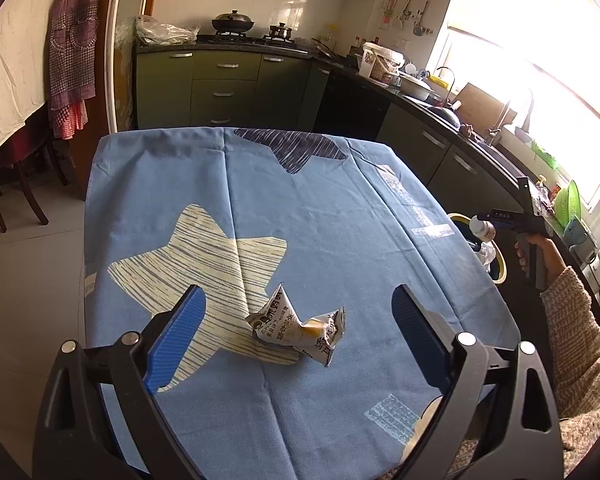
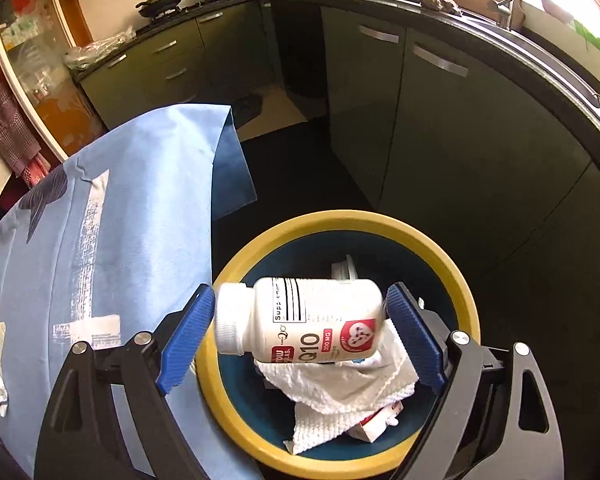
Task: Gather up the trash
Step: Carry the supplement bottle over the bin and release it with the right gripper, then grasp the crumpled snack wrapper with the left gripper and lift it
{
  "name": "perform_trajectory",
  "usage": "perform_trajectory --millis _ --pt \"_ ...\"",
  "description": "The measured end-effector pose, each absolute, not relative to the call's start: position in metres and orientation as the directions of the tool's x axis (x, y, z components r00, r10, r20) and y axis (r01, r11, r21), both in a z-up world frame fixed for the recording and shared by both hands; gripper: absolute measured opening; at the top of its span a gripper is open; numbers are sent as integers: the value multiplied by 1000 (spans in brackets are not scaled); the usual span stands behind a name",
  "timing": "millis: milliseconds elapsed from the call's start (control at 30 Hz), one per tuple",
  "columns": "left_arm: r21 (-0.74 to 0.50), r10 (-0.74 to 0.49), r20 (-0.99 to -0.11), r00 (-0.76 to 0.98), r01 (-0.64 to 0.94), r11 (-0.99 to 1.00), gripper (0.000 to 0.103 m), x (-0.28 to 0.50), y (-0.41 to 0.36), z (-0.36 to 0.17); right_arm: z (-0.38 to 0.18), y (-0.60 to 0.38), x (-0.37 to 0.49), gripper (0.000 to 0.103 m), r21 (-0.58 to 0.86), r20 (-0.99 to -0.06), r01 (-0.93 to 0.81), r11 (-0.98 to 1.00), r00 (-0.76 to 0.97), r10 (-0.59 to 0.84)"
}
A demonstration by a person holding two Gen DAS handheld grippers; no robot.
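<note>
From my seat, the left gripper (image 1: 298,292) hangs over the near end of the table, which is covered with a blue star-print cloth (image 1: 340,200). Its jaws are spread wide with nothing in them. A crumpled snack wrapper (image 1: 296,330) lies on the cloth between the two blue pads (image 1: 180,332), clear of both. It rests on the edge of a pale star, at about 6 o'clock from the middle of the table.

Past the table's 3 o'clock edge I see a round bin with a yellow rim (image 2: 340,220), standing on the floor just beside the hanging cloth. A hand (image 1: 534,248) in a knitted sleeve (image 1: 580,320) holds the right gripper (image 2: 300,290) above the bin, tilted downward.

In the right wrist view, a white supplement bottle (image 2: 312,320) lies sideways across that gripper's gap, over the bin's mouth. Its cap is at 9 o'clock, against the left pad. Its base is at 3 o'clock, right up by the other pad, and that end looks blurred. The jaws stand very wide, and I cannot tell whether the pads are pressing on the bottle. Below it, inside the bin, lie a crumpled white paper towel (image 2: 340,392) and a small carton (image 2: 376,420) at roughly 5 o'clock.
</note>
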State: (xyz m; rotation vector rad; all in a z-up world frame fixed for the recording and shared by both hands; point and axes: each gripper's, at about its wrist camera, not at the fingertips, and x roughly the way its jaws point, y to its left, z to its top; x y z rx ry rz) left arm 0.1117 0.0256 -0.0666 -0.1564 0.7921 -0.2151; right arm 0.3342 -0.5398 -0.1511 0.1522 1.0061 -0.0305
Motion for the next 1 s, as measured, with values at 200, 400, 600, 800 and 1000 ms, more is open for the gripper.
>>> perform_trajectory --millis 200,400,600,800,1000 --pt "-241 -282 -701 655 154 958 89 118 16 -74 -133 -529 317 89 52 -832 83 995 555 -3" --pt "-216 -272 -709 651 166 962 90 114 13 -75 -117 -504 268 91 170 -780 13 985 613 126" --pt "-243 -286 -751 594 154 958 90 128 13 -94 -132 -481 216 91 205 -779 -43 978 598 190" --pt "-172 -268 -795 544 221 960 90 140 -14 -120 -138 -477 182 92 280 -747 -57 958 614 255" --pt "-75 -205 -824 528 258 963 92 154 -27 -136 -146 -468 173 92 292 -746 -87 952 603 284"
